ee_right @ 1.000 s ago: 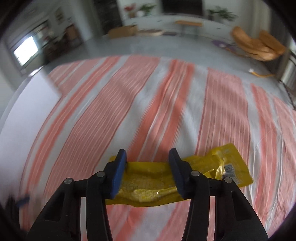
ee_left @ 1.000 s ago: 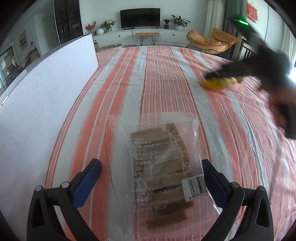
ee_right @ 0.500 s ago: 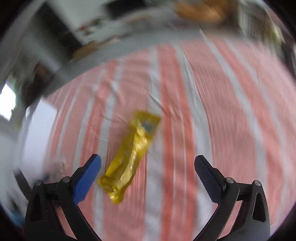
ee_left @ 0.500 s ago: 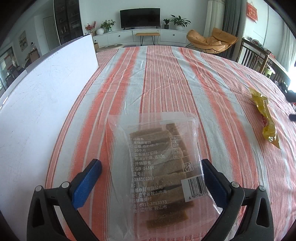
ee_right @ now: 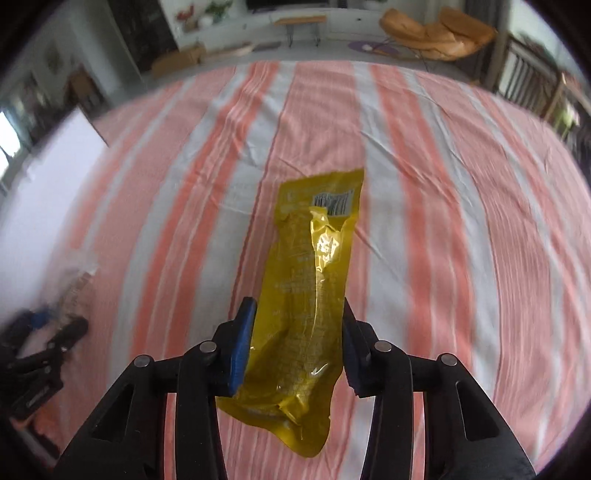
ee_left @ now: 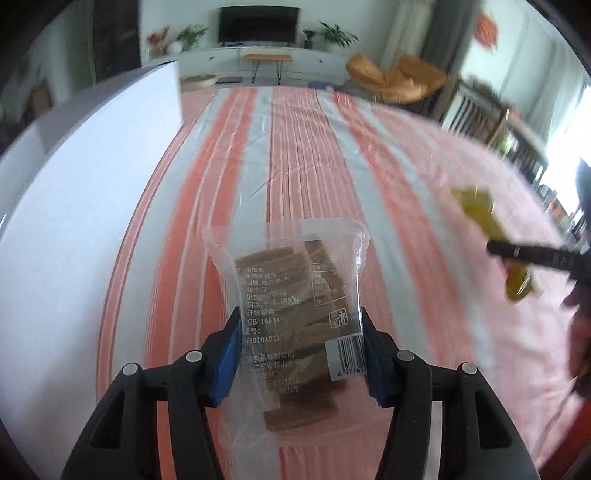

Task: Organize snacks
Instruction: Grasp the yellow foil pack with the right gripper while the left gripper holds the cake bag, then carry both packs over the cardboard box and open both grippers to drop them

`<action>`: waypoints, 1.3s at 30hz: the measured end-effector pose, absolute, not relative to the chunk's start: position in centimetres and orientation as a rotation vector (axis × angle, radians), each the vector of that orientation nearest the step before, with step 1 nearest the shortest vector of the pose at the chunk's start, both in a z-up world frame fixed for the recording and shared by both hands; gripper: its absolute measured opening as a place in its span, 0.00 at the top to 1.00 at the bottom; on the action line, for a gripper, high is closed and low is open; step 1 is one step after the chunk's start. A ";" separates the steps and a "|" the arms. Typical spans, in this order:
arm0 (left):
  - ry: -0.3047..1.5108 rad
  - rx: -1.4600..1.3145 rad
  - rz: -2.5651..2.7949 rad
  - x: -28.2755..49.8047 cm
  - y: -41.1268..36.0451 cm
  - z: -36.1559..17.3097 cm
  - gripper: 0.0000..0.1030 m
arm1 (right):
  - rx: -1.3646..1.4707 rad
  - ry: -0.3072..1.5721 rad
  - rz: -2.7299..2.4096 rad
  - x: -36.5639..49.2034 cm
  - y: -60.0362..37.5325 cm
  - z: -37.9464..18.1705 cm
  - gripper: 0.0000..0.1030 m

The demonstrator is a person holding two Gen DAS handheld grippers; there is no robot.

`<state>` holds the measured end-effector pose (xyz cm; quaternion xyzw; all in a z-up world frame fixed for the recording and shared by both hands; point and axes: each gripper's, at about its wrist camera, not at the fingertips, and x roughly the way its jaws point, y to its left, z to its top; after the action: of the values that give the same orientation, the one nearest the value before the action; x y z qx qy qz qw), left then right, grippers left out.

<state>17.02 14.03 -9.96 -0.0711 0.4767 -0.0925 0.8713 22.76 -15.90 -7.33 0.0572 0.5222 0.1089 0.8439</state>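
Note:
A clear bag of brown bars [ee_left: 295,280] lies on the striped cloth, and my left gripper [ee_left: 299,321] is closing on it, its blue pads [ee_left: 227,354] pressing the bag's two sides. A long yellow packet [ee_right: 314,258] points away from me. My right gripper [ee_right: 298,310] is closing on its near half, with pads against both edges. In the left wrist view the yellow packet [ee_left: 476,206] sits at the far right under the blurred dark right gripper [ee_left: 524,254]. The right wrist view shows the left gripper [ee_right: 48,347] low at the left edge.
A red and white striped cloth [ee_left: 303,147] covers the whole surface. A tall white panel [ee_left: 74,221] stands along its left side. A person's hand [ee_left: 580,332] shows at the right edge. Beyond the far edge are a floor, a TV unit and an orange chair [ee_right: 436,33].
My left jaws went from wide open beside the clear bag to closed against its sides. My right gripper let go of the yellow packet, swung round, and closed on it lengthwise.

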 end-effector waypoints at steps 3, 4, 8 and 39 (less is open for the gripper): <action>0.969 -0.282 -0.242 14.7 15.1 -7.6 0.46 | 0.258 1.082 0.300 21.0 -17.8 -5.7 0.57; 0.956 -0.321 -0.262 13.9 15.6 -6.5 0.46 | 0.282 1.073 0.327 20.5 -17.5 -5.0 0.57; 0.878 -0.340 -0.251 11.6 19.4 -1.2 0.46 | 0.297 1.012 0.511 19.4 -11.3 0.3 0.57; 0.670 -0.004 0.468 5.0 34.8 2.8 0.00 | -0.192 0.767 0.830 13.0 18.8 9.3 0.03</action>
<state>4.99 34.77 2.84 -0.0019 0.3259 0.2275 0.9176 12.96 18.81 9.35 -0.0908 0.3630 0.3926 0.8401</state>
